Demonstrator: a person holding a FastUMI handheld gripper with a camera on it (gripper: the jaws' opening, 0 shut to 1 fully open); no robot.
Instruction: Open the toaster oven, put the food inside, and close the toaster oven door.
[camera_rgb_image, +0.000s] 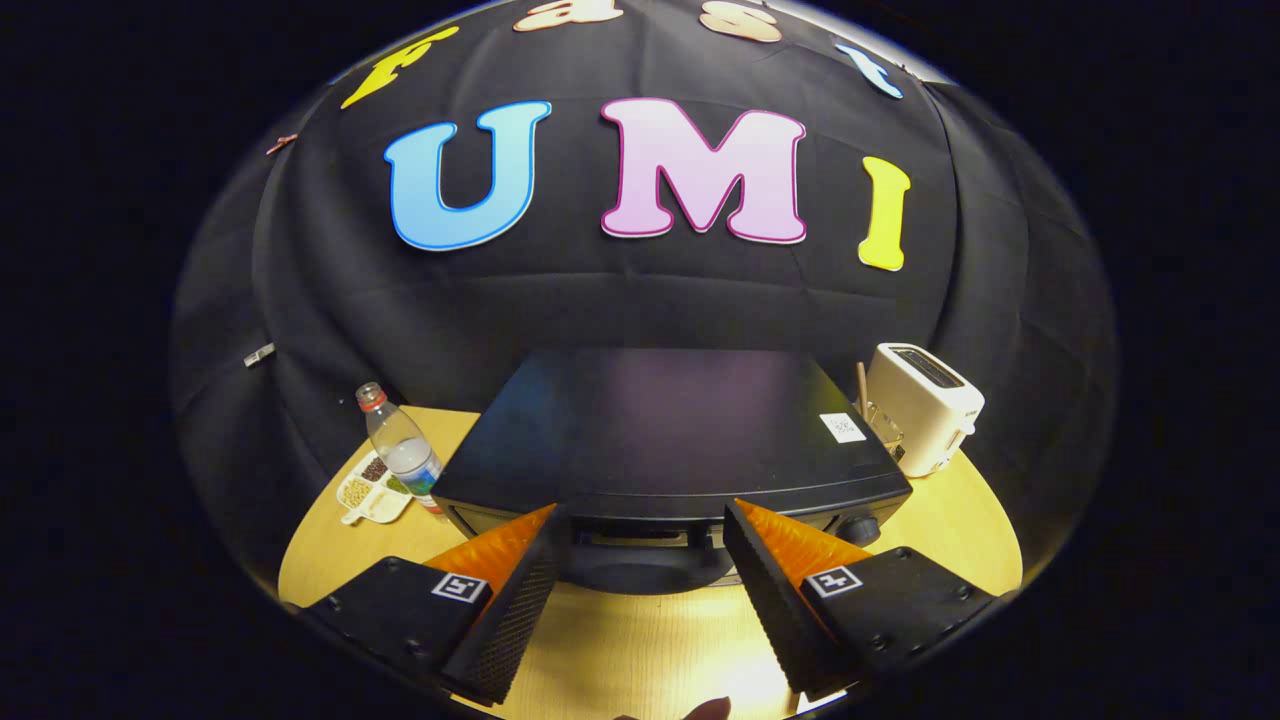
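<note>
A black toaster oven (660, 430) stands on the round wooden table (960, 540), seen from above and in front. Its flat top fills the middle, and its front edge with the door handle (640, 540) lies just ahead of my fingers. My gripper (640, 525) is open, the two fingertips spread wide on either side of the handle area, with nothing between them. A round knob (858, 528) sits at the oven's front right. Whether the door is ajar is hard to tell from this angle.
A plastic water bottle (402, 448) stands left of the oven, beside a small divided dish (370, 492) of snacks. A white slot toaster (922, 405) sits behind the oven's right corner. Bare tabletop (640, 640) lies beneath my fingers.
</note>
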